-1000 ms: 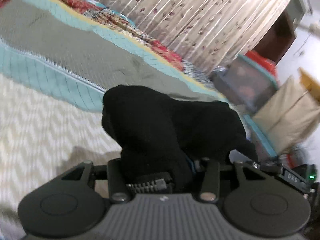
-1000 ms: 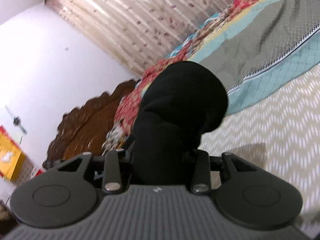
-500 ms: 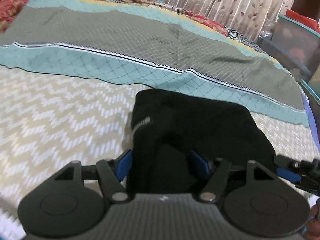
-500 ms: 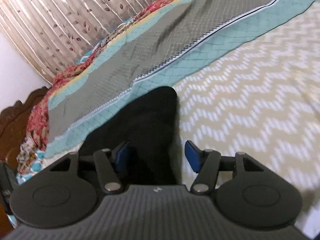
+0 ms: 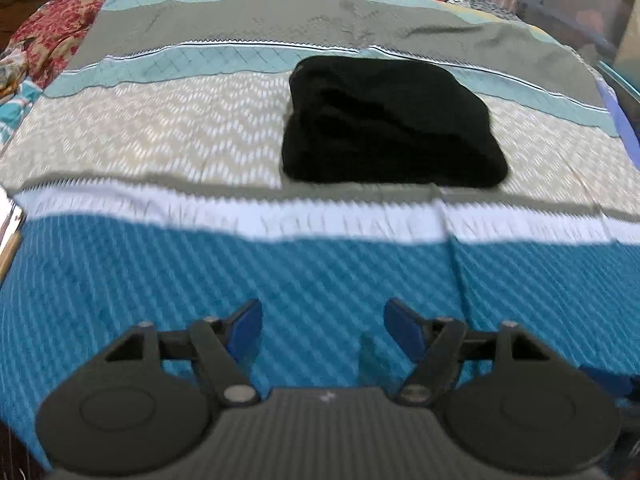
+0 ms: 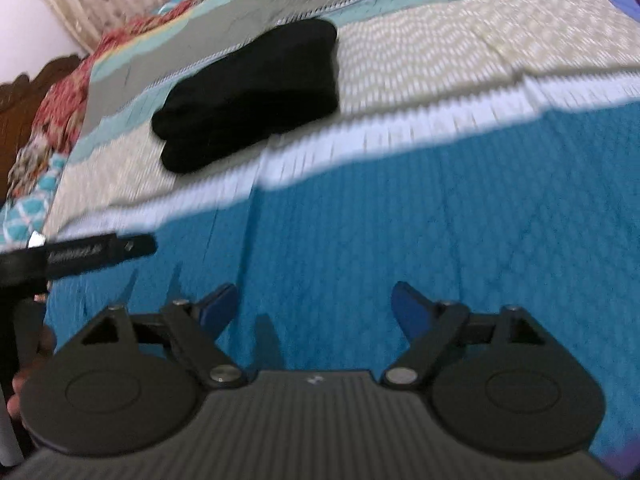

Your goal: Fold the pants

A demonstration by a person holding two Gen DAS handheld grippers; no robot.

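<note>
Two grippers appear, one per wrist view, and both stand with fingers spread wide and nothing between them. In the left view we see the left gripper (image 5: 322, 330) above the dark blue ribbed band of the quilt (image 5: 160, 280), its blue pads (image 5: 244, 330) well apart. In the right view we see the right gripper (image 6: 314, 312) over the same blue band, its pads (image 6: 408, 314) likewise parted. The pants (image 5: 390, 122) lie folded into a compact black bundle, resting mostly on the beige zigzag band, with the far edge reaching the teal diamond-stitched stripe. We find them well apart from both grippers, beyond a white stripe that borders the blue band. In the right view the pants (image 6: 256, 92) sit left of centre, the quilt (image 6: 440, 220) sloping across the frame. At that view's left edge we see part of the other gripper's black body, with fingers of a hand (image 6: 24, 364) beneath it. Both views are blurred.
</note>
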